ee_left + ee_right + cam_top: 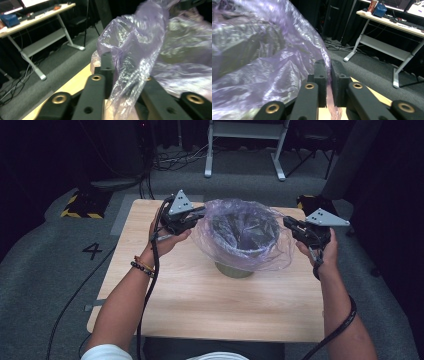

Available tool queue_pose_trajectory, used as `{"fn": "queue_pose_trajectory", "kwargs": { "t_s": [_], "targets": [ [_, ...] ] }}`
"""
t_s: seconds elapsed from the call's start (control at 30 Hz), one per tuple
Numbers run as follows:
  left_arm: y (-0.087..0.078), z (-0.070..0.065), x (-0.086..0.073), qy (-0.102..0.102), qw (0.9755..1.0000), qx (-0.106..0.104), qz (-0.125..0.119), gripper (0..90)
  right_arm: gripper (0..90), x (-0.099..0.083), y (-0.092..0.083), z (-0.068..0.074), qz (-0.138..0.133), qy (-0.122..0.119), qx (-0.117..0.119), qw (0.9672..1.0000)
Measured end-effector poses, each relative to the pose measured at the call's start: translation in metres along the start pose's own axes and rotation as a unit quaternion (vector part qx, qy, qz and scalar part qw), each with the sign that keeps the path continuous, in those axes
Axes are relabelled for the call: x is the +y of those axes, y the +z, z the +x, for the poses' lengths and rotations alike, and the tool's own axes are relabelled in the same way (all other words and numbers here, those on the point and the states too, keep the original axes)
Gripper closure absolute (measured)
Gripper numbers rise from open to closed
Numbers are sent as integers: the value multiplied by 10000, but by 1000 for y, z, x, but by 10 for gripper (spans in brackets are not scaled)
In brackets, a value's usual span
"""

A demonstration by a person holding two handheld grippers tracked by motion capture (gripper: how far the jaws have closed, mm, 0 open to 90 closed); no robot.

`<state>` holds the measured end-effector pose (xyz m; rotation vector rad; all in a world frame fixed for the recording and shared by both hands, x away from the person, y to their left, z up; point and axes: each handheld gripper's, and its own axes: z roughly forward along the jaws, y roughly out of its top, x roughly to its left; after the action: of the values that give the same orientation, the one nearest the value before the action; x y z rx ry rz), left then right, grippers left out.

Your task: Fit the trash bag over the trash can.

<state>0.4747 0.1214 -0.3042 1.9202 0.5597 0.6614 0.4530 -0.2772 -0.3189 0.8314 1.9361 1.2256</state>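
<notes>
Gripping the purple plastic bag (pixel 245 237) on both sides, above the middle of the wooden table (pixel 190 295). Nearer right: right gripper (pixel 292 225), jaws pinched together on the bag's right edge, thin film caught between the pads (pixel 322 75). Slightly farther left: left gripper (pixel 197 214), jaws clamped on a bunched fold of the bag's left edge (pixel 130 75). Between them, bag draped over the rim of a dark bin (pixel 235 270), lining it. Beyond, grey carpet and a white-legged desk (pixel 245 145).
</notes>
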Motion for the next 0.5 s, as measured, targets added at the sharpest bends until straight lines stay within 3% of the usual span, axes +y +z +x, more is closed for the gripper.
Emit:
{"fn": "queue_pose_trajectory", "kwargs": {
  "t_s": [0.1, 0.3, 0.5],
  "targets": [
    [15, 8, -3, -145, 9998, 7, 166, 878, 868, -1, 11, -6, 107, 118, 10, 9999],
    [41, 25, -16, -473, 9979, 102, 435, 883, 876, -11, 35, -21, 287, 718, 165, 9969],
    [62, 33, -29, -694, 9957, 55, 606, 892, 882, -25, 55, -34, 374, 1021, 181, 9939]
  ]
}}
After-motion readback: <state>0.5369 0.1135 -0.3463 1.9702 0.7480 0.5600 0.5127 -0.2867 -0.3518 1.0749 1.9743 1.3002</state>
